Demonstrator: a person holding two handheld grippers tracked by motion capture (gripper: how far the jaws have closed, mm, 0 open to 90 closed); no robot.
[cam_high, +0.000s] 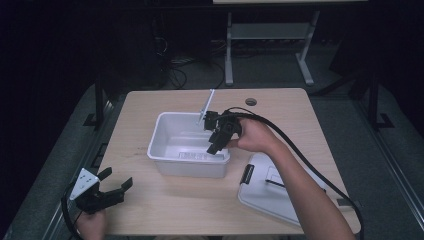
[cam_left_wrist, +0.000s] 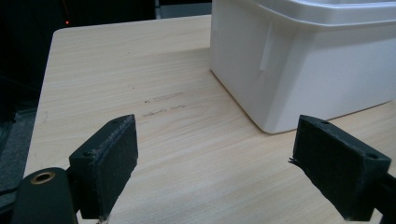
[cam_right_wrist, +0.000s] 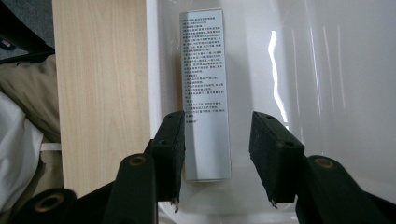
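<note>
Resting low at the left front corner of the wooden table (cam_high: 150, 210) is the left gripper (cam_high: 114, 186), held in the person's left hand (cam_high: 91, 224). Its two black jaws are wide apart and hold nothing. In the left gripper view, those jaws point across bare wood toward a corner of the white tub (cam_left_wrist: 299, 70), which sits a little way ahead. The white tub (cam_high: 165, 132) stands near the middle of the table. Inside it, flat on the bottom near the front wall, lies a long grey box (cam_high: 193, 156). In the right gripper view, the long grey box (cam_right_wrist: 204, 79) shows small printed words on top, and it lies beside the tub's wall. The right gripper (cam_right_wrist: 215, 147) is over the tub with its jaws apart, one on each side of the box's near end. They are not squeezing it. The right hand (cam_high: 255, 136) holds this gripper above the tub's right side. Farther right, near the front edge, a white lid (cam_high: 272, 192) with a dark latch lies flat on the table, just beside the tub.
</note>
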